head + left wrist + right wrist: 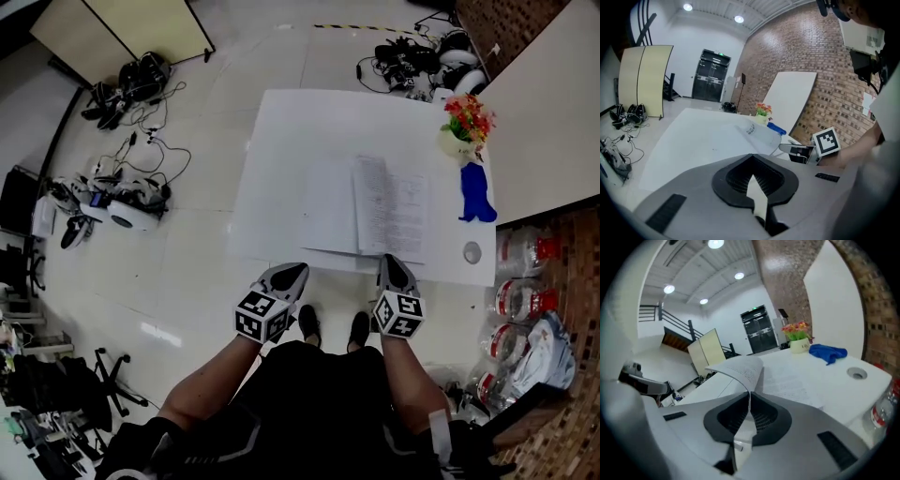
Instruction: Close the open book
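White table (281, 141) on a pale floor carries the open white book (375, 208) near its front edge. My right tongs (749, 405) are clamped on one thin printed page (740, 367) that curls up. My left tongs (754, 180) are together, empty, short of the table. With a single leaf rather than the cover, a hard pull could tear or crease it, and the book would stay open.
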The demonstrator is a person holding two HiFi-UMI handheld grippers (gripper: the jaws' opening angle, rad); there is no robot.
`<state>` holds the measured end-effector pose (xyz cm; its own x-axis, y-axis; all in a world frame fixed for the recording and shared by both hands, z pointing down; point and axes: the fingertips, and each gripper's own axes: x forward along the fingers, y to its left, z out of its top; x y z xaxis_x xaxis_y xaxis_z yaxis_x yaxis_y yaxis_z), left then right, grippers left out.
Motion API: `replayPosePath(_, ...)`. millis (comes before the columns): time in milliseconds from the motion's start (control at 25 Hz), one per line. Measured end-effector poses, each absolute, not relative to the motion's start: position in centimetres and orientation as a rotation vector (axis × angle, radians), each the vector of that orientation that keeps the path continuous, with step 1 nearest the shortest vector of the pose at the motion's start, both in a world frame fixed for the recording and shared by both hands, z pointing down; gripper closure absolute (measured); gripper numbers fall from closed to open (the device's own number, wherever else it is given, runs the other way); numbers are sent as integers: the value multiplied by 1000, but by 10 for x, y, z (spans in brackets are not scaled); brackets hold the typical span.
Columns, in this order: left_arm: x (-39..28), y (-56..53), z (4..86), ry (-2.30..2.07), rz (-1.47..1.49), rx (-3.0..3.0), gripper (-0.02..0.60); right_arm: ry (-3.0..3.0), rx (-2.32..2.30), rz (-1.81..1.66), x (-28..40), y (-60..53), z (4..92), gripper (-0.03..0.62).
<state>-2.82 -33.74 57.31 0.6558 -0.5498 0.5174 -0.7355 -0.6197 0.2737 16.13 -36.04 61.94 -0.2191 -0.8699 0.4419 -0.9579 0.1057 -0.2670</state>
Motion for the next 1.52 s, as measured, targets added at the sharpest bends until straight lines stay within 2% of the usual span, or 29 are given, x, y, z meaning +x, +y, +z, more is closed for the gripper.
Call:
replayPosePath(240,-28,-338,573,-1006,570,2406,586,-2132,1981,1056,185,-359,642,580)
replayPosePath(440,-33,-341,573,-1016,569,2397,586,-2053,2071,1172,208,-368,650,582)
replayPosePath(840,-39,-338,576,-1031,524,2379,586,-2040,1982,1091,202,-363,648,580)
replayPosePath(1000,-45,-340,574,-1064,463,2361,586,-2099,1781,813,178,-369,631,580)
replayPosePath(1160,-58,-341,571,-1117,389,2325,586,-2107,1349,224,118,-378,606,577)
replayPosePath(1200,-63,-341,570,-1130,376,2316,586,-2088,1234,98,101,-379,605,570)
replayPosePath(1280,-74,-338,570,-1158,351,2298,586,-2030,1021,-87,71,-378,614,505)
replayPosePath(1520,-114,-323,575,-1258,282,2211,586,-1827,656,-417,21,-370,656,490)
